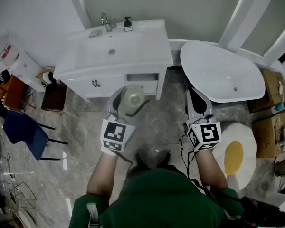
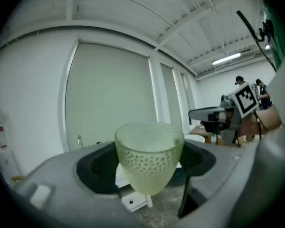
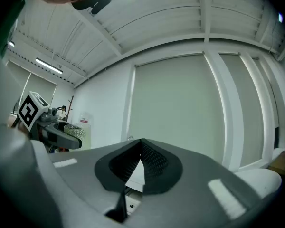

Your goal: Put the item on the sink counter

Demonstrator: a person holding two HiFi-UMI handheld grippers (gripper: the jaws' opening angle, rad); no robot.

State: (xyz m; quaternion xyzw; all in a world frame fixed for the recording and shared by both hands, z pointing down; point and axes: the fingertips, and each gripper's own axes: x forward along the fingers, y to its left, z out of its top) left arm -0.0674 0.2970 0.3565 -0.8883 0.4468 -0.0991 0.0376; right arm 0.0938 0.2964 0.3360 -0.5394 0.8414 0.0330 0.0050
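— Where's the cup (image 2: 149, 156)?
— Clamped upright in the left hand-held gripper (image 1: 127, 103), over the floor (image 1: 164, 122), at six o'clock from the sink surface (image 1: 149, 49).
— And the right hand-held gripper (image 3: 141, 148)?
— Jaws together, empty, at three o'clock from the cup.

1. A white vanity cabinet with a basin top (image 1: 133, 56) stands against the pale wall (image 1: 33, 13).
2. To its right is a white oval freestanding bathtub (image 1: 223, 72).
3. In front of it lies a grey marbled tile floor (image 1: 166, 122).
4. To its left stands a blue chair (image 1: 23, 132).
5. To its front right lies a fried-egg-shaped rug (image 1: 235, 156).
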